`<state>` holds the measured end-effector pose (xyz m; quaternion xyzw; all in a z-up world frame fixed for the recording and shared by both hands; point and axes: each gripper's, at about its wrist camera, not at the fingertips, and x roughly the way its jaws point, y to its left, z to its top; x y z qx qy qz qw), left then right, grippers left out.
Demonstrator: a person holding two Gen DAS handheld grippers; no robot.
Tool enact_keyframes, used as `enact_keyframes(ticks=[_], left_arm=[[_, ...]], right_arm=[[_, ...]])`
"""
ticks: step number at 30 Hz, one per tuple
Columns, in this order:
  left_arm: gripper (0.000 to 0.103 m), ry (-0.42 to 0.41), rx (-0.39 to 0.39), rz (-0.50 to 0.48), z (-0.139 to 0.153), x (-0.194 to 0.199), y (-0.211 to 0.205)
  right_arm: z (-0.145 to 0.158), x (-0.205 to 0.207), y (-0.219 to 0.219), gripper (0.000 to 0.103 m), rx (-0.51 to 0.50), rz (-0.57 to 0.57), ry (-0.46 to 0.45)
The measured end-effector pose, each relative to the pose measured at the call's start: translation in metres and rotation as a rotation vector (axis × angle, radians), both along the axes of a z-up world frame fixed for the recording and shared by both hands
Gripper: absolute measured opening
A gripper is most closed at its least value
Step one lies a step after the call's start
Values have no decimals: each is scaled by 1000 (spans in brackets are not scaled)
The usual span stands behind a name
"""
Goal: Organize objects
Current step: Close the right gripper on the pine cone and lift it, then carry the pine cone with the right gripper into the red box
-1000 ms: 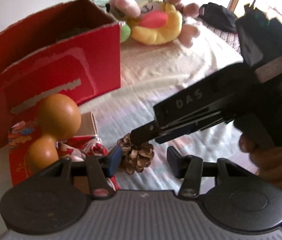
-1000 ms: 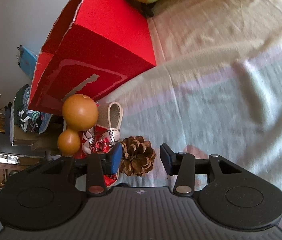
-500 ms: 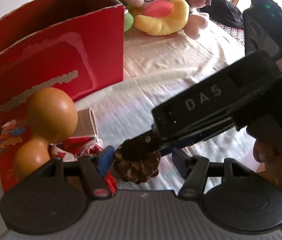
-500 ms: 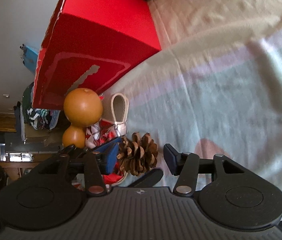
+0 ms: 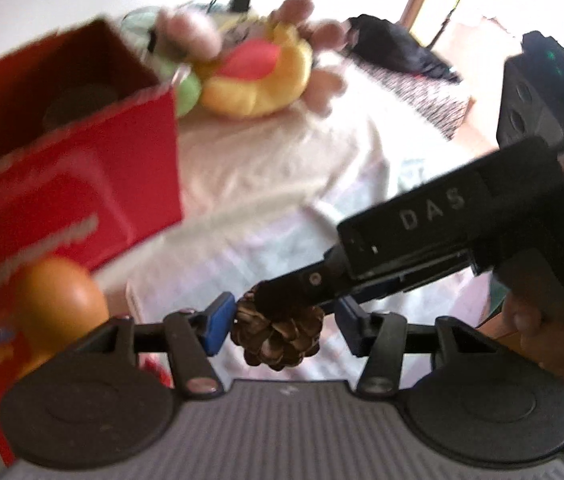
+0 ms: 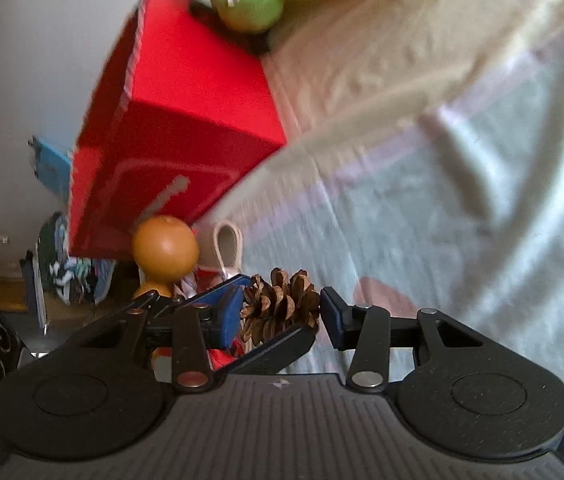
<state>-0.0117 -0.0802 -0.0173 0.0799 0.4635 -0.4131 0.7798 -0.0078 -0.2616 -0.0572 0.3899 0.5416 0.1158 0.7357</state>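
A brown pine cone [image 5: 277, 334] sits between the blue pads of my left gripper [image 5: 282, 326] and is lifted off the cloth. My right gripper [image 6: 282, 314] also closes around the same pine cone [image 6: 279, 300], pads touching its sides. In the left wrist view the right gripper's black finger [image 5: 302, 284] lies across the cone's top. An open red cardboard box [image 5: 65, 168] stands at the left, also in the right wrist view [image 6: 177, 136]. An orange wooden gourd-shaped toy [image 5: 57, 300] stands before the box.
Plush toys, yellow [image 5: 257, 76] and green [image 6: 247, 4], lie behind the box. A small red-white pouch with a loop [image 6: 227, 248] lies near the gourd. A pale striped cloth [image 6: 442, 160] covers the table. A black bag [image 5: 394, 50] lies at the far right.
Both grippers closed in on the pine cone and lifted it off the cloth; the box top now shows lower in the left view.
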Motion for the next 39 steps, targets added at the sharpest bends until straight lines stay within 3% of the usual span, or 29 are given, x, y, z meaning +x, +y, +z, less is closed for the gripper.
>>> enact_keyframes(ticks=[9, 16, 22, 27, 33, 39], left_arm=[[54, -138, -140, -65, 70, 19, 4], [54, -197, -220, 7, 115, 53, 40], [54, -228, -263, 104, 134, 88, 68], [54, -166, -264, 181, 121, 122, 84], [54, -37, -246, 251, 78, 148, 91], [54, 58, -189, 253, 37, 159, 82]], right_arm=[[79, -2, 0, 46, -101, -87, -203], [131, 30, 26, 46, -186, -21, -354], [157, 74, 54, 46, -225, 62, -430], [156, 115, 78, 46, -267, 144, -408], [123, 158, 101, 46, -332, 267, -279], [94, 177, 118, 46, -427, 367, -176]])
